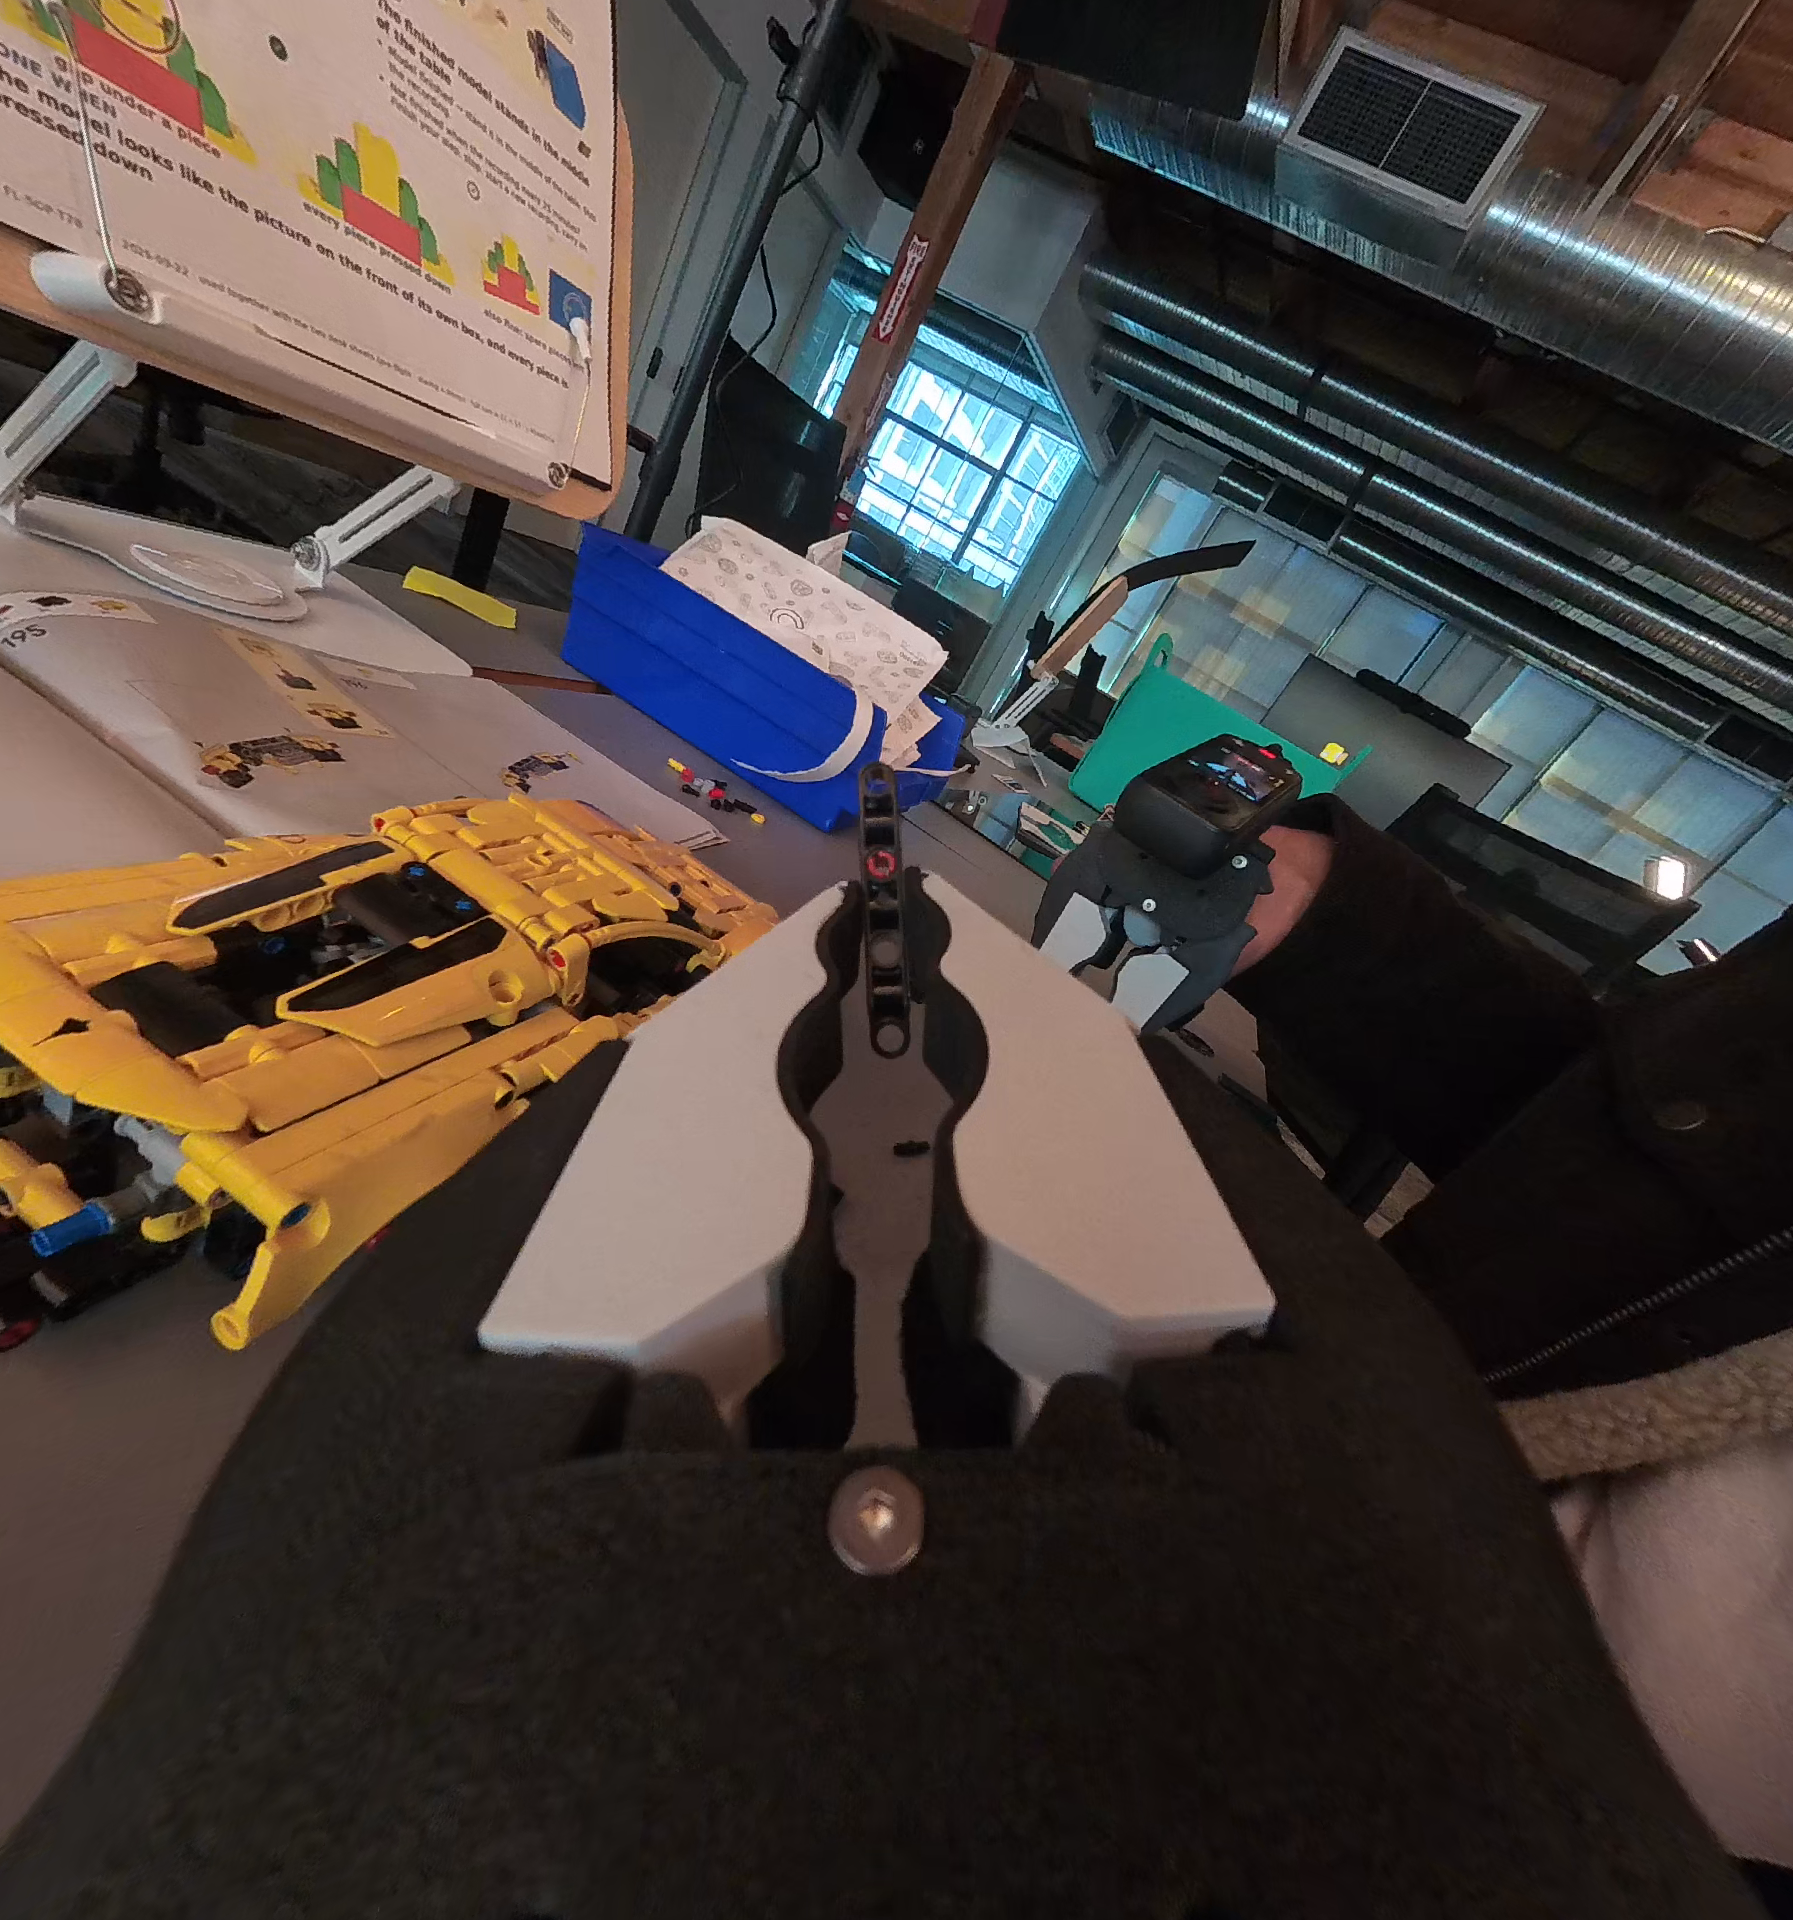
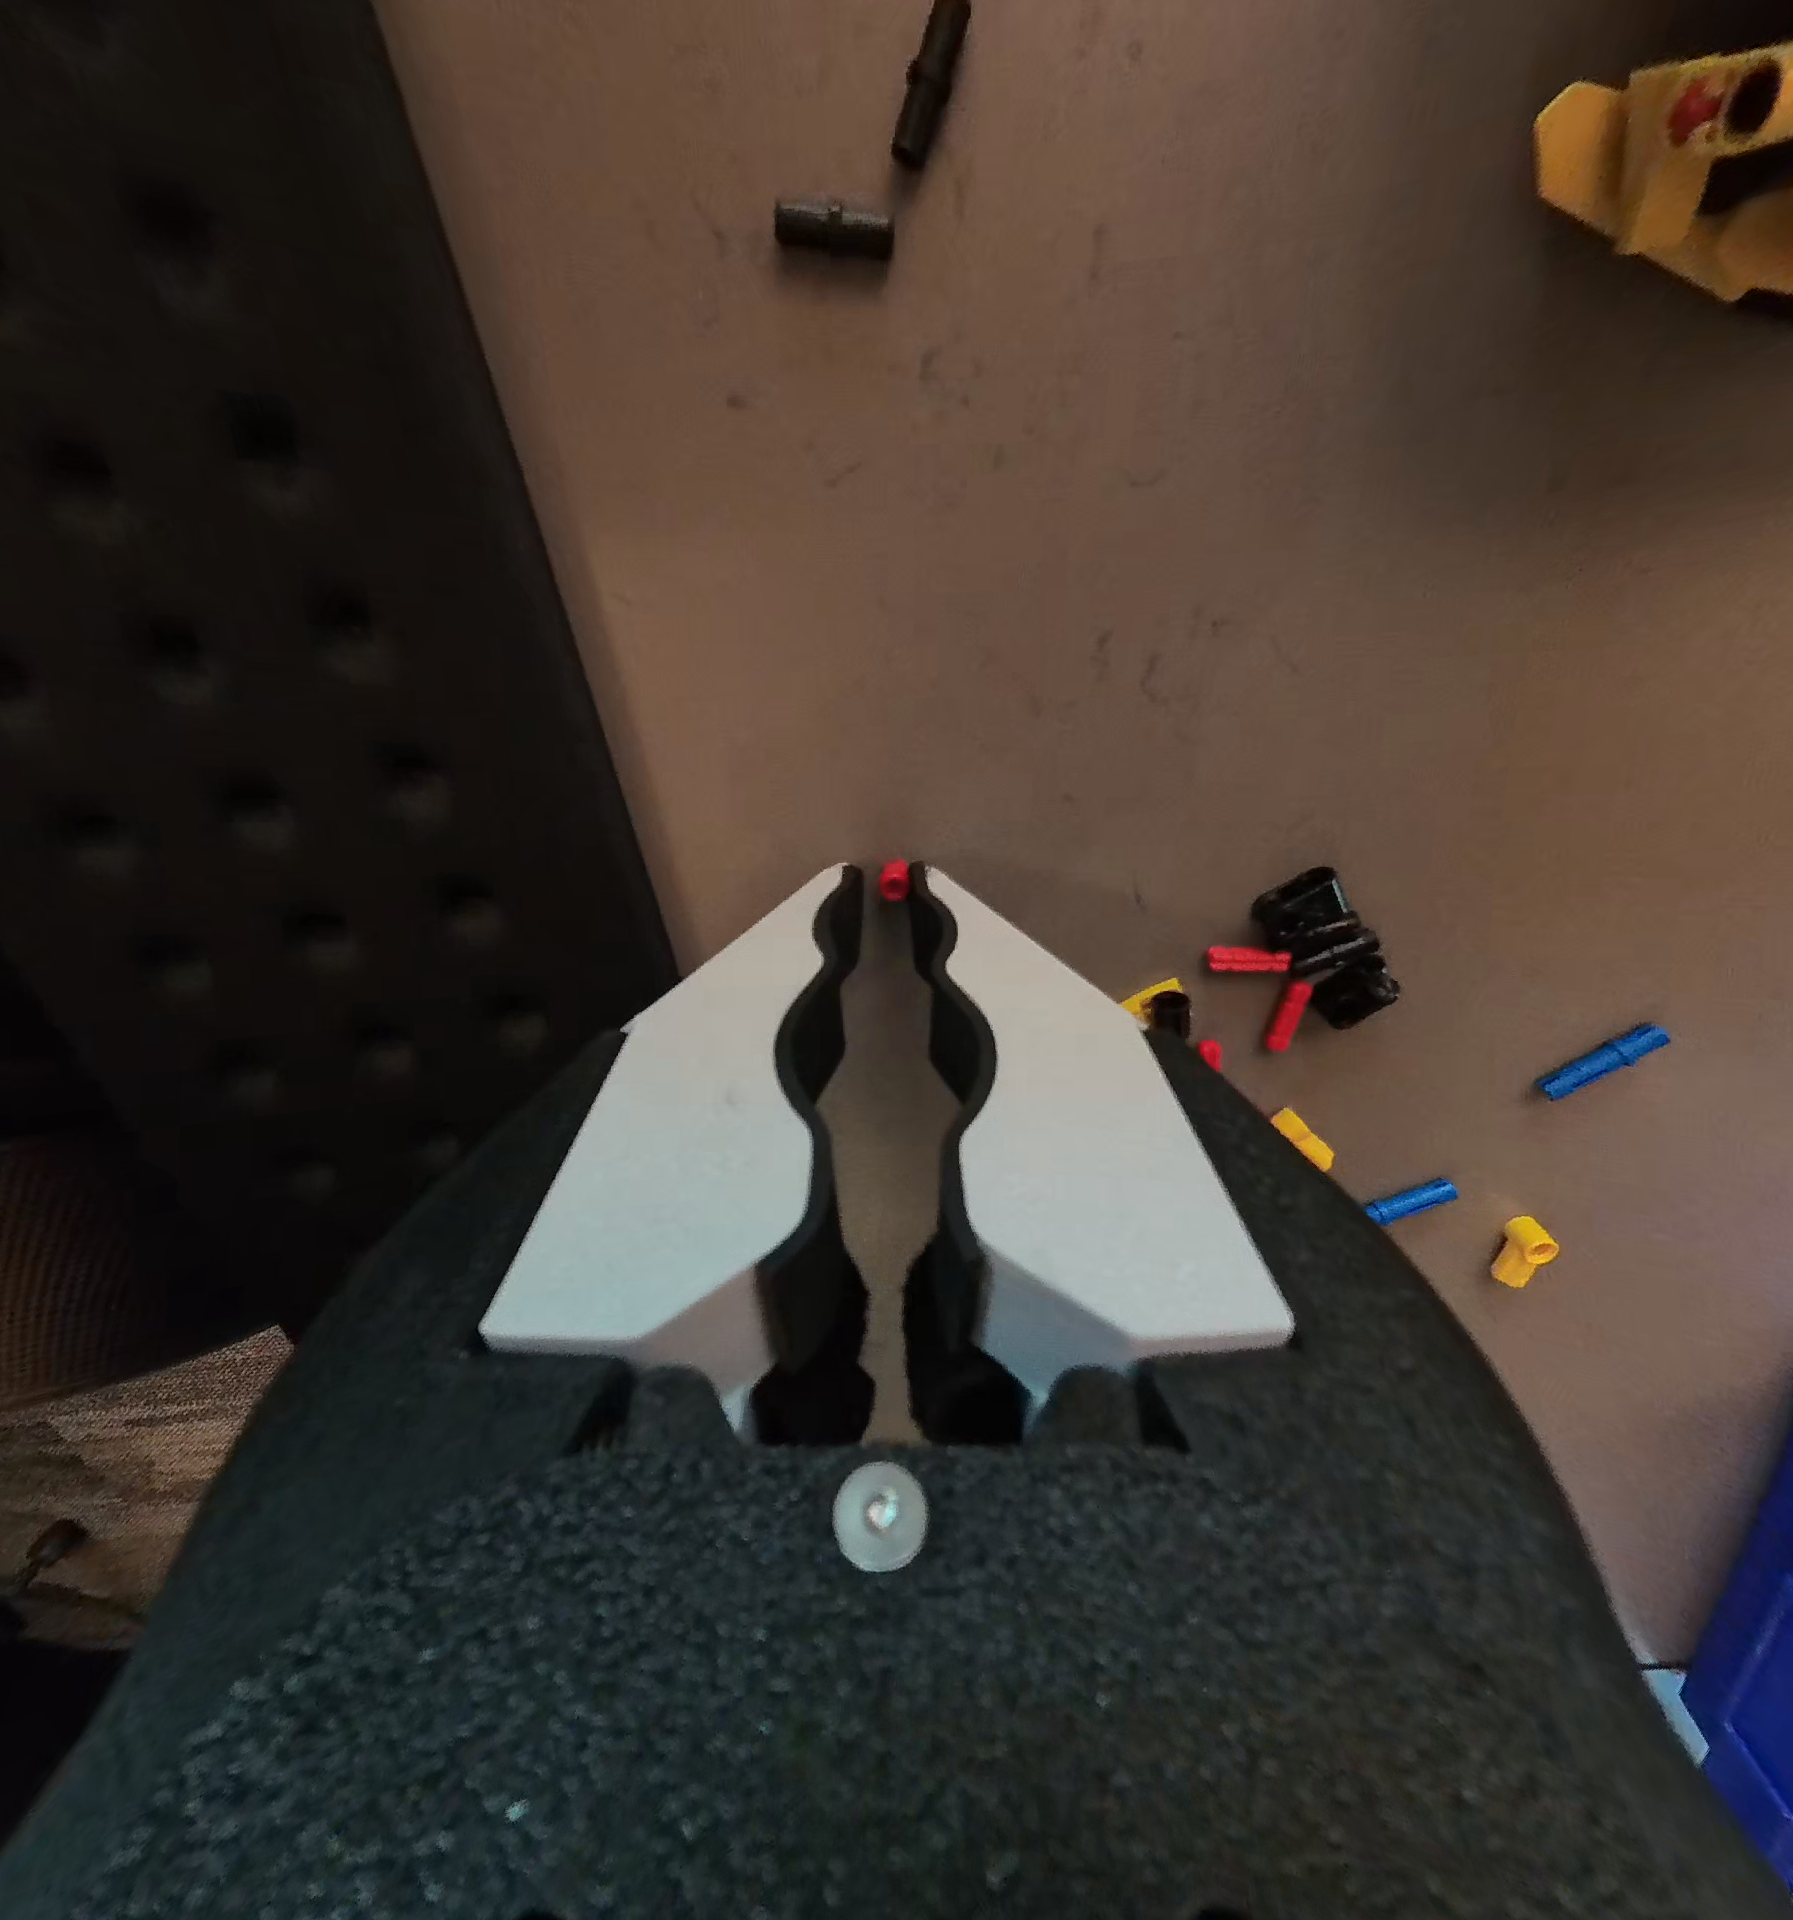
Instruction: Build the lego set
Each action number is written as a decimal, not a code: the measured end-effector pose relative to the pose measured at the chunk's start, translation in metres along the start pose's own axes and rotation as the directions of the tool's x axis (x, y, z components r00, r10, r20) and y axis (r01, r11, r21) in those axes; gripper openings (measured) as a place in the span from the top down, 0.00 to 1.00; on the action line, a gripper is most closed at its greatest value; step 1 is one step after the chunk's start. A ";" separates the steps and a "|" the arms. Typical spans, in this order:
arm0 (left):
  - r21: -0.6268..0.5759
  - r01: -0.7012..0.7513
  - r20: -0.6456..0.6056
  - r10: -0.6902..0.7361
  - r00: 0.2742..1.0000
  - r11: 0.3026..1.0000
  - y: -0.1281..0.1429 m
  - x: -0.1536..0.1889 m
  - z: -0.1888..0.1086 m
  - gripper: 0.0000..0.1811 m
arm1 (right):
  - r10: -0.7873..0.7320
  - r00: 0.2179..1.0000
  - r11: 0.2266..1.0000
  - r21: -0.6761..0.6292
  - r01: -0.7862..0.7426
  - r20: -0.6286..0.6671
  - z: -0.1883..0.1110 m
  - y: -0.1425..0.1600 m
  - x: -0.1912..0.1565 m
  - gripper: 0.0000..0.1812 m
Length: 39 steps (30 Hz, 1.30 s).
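The left gripper is clamped on a black holed beam, which stands upright between its fingertips with a red pin seated in one of its holes. The right gripper pinches a small red pin at its very tips, just above the grey table.

Taking the blue bin as the landmark: it sits on the table and holds crumpled white patterned paper, which rises above its rim and spills over its near end. What else lies inside cannot be made out. Just in front of the bin lies a scatter of loose pieces; the right wrist view shows them as red, blue and yellow pins and black connectors, with the bin's corner at the frame's lower right. Two black pins lie farther from it. The yellow lego car rests on the table to the bin's left and nearer the camera, beside an open instruction booklet. Behind and left of the bin, a sheet on a white stand tilts upright.
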<state>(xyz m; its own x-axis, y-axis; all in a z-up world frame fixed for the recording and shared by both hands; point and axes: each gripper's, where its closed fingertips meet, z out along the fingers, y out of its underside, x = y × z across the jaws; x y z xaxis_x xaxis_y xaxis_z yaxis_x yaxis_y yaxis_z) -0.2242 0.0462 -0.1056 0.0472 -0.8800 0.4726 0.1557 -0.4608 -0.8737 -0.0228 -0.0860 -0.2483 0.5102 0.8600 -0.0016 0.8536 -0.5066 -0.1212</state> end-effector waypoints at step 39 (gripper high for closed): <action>0.005 0.005 0.002 -0.005 1.000 1.000 -0.001 -0.001 -0.001 0.96 | 0.031 0.999 0.999 0.043 -0.030 -0.023 -0.001 0.002 0.015 0.78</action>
<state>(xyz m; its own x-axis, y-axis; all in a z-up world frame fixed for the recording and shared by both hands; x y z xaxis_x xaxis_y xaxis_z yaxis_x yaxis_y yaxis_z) -0.2254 0.0469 -0.1056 0.0487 -0.8773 0.4775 0.1604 -0.4650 -0.8706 -0.0134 -0.0736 -0.2476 0.5390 0.8421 0.0176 0.8324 -0.5294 -0.1640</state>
